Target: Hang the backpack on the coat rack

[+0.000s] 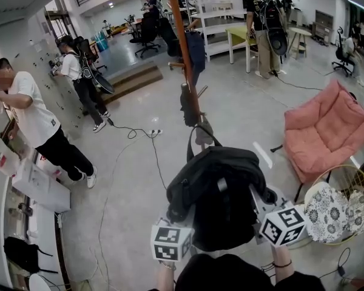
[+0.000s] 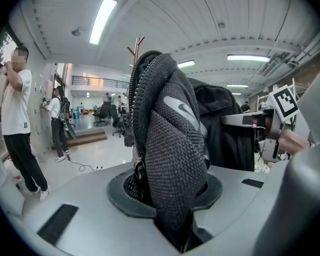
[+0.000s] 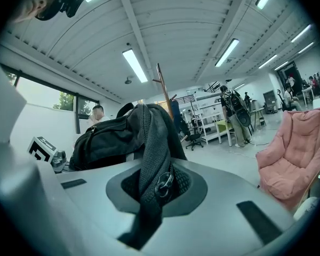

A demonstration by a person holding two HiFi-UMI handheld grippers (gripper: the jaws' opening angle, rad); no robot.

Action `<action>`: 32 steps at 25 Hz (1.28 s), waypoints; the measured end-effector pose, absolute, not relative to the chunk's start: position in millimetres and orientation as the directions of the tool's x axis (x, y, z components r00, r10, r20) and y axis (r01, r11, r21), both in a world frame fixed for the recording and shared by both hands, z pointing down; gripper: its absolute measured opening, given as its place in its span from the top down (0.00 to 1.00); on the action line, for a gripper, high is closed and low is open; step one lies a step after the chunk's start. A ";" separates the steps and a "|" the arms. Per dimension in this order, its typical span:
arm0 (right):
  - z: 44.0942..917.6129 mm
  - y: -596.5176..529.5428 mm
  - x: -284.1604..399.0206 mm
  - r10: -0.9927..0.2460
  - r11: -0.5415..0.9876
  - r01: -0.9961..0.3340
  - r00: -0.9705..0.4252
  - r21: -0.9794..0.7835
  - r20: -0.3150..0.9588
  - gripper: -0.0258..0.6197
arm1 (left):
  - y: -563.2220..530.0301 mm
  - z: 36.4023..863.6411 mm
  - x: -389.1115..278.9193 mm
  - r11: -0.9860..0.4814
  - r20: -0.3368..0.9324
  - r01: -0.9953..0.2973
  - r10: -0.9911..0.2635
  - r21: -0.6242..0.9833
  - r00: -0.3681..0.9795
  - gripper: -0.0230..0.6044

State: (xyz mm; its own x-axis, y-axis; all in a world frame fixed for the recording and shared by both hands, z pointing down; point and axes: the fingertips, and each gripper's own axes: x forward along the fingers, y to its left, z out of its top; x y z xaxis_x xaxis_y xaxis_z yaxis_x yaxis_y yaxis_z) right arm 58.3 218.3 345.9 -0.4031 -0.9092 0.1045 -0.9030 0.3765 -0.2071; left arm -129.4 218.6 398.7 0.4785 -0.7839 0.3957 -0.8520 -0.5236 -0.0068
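A black backpack [image 1: 221, 193] hangs in front of me between both grippers, its top loop [image 1: 200, 139] raised toward the wooden coat rack [image 1: 185, 59]. Dark garments hang on the rack's pole. My left gripper [image 2: 173, 217] is shut on a padded mesh shoulder strap [image 2: 170, 159]; its marker cube [image 1: 170, 242] shows at the pack's lower left. On the other side, my right gripper [image 3: 149, 207] is shut on a strap that carries a metal ring [image 3: 162, 183], and its cube [image 1: 283, 225] sits at the pack's lower right. The pack hides both pairs of fingertips in the head view.
A pink padded chair [image 1: 327, 132] stands at the right, and a wicker basket with floral cloth [image 1: 337, 211] is near my right hand. At the left are a person in a white shirt [image 1: 36, 120] and a white counter [image 1: 42, 193]. A cable [image 1: 133, 132] crosses the floor.
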 end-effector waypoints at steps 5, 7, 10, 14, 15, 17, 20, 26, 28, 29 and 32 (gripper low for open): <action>351.9 201.3 65.9 -0.910 0.366 -0.904 -0.398 -0.221 0.119 0.92 | 201.3 404.4 -121.7 -0.526 0.410 -0.851 -0.775 0.004 0.481 0.78; 354.9 190.7 69.9 -0.912 0.359 -0.907 -0.391 -0.220 0.124 0.91 | 190.2 408.4 -117.4 -0.530 0.414 -0.848 -0.770 0.010 0.486 0.78; 361.3 172.9 75.6 -0.915 0.345 -0.913 -0.379 -0.220 0.136 0.92 | 170.8 416.2 -111.5 -0.538 0.420 -0.843 -0.760 0.021 0.495 0.78; 362.9 143.6 85.1 -0.922 0.327 -0.921 -0.360 -0.212 0.143 0.91 | 139.1 420.6 -101.0 -0.553 0.419 -0.833 -0.749 0.033 0.513 0.78; 361.9 134.8 87.4 -0.923 0.323 -0.922 -0.356 -0.211 0.143 0.91 | 129.5 419.9 -98.4 -0.555 0.418 -0.831 -0.747 0.035 0.517 0.78; 359.6 116.1 91.0 -0.926 0.316 -0.925 -0.349 -0.209 0.145 0.91 | 109.4 417.7 -94.2 -0.561 0.418 -0.827 -0.743 0.040 0.524 0.78; 357.3 88.9 94.2 -0.929 0.308 -0.929 -0.340 -0.208 0.145 0.91 | 80.0 415.5 -91.1 -0.570 0.415 -0.821 -0.737 0.041 0.533 0.78; 361.9 40.3 98.2 -0.935 0.291 -0.933 -0.325 -0.210 0.146 0.92 | 29.4 420.5 -86.3 -0.584 0.414 -0.811 -0.728 0.044 0.547 0.78; 360.4 20.7 96.7 -0.934 0.289 -0.934 -0.324 -0.211 0.151 0.91 | 9.9 419.2 -87.7 -0.583 0.419 -0.811 -0.725 0.048 0.546 0.78; 359.7 11.9 95.7 -0.934 0.289 -0.934 -0.324 -0.212 0.153 0.91 | 1.2 418.4 -89.0 -0.583 0.421 -0.811 -0.724 0.049 0.546 0.78; 360.2 -10.4 95.0 -0.934 0.284 -0.935 -0.320 -0.214 0.157 0.92 | -20.7 418.0 -90.2 -0.584 0.424 -0.811 -0.723 0.048 0.546 0.78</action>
